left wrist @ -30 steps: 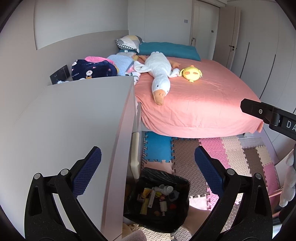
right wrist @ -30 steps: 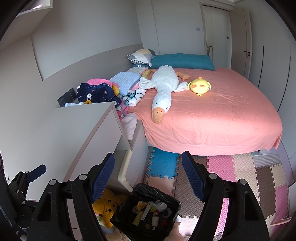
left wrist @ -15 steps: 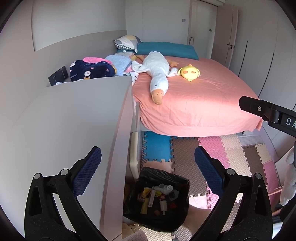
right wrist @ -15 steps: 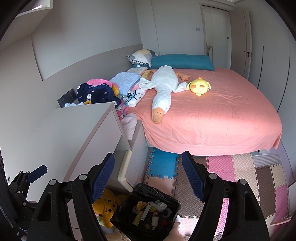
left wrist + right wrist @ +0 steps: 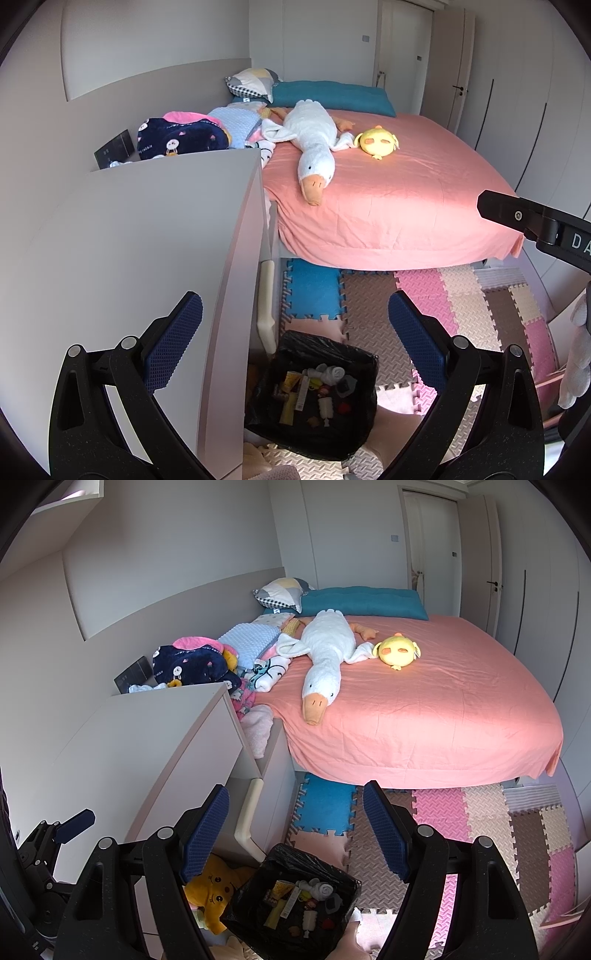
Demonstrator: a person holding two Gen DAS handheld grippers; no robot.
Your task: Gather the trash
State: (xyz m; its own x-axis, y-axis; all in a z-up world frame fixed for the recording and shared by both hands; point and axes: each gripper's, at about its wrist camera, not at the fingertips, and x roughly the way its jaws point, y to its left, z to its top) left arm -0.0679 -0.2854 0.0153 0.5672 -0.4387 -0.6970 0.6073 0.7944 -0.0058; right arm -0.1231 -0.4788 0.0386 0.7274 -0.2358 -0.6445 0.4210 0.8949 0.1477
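Observation:
A bin lined with a black bag (image 5: pixel 354 362) stands on the floor mats beside the white cabinet. It holds several bits of trash (image 5: pixel 314 391). It also shows in the right wrist view (image 5: pixel 258 901). My left gripper (image 5: pixel 295 336) is open and empty, high above the bin and the cabinet edge. My right gripper (image 5: pixel 295 830) is open and empty, above the bin. Part of the right gripper shows at the right of the left wrist view (image 5: pixel 532 221). The left gripper's fingertip (image 5: pixel 75 825) shows at the lower left of the right wrist view.
A white cabinet (image 5: pixel 140 240) fills the left. A bed with a pink sheet (image 5: pixel 399 199) holds a white goose plush (image 5: pixel 314 147), a yellow plush (image 5: pixel 376 142) and folded clothes. Coloured foam mats (image 5: pixel 436 299) cover the floor. A yellow plush toy (image 5: pixel 214 893) lies by the bin.
The left wrist view has shifted slightly, with the bed sliding a little left. The right gripper has stayed still. Both grippers stay open.

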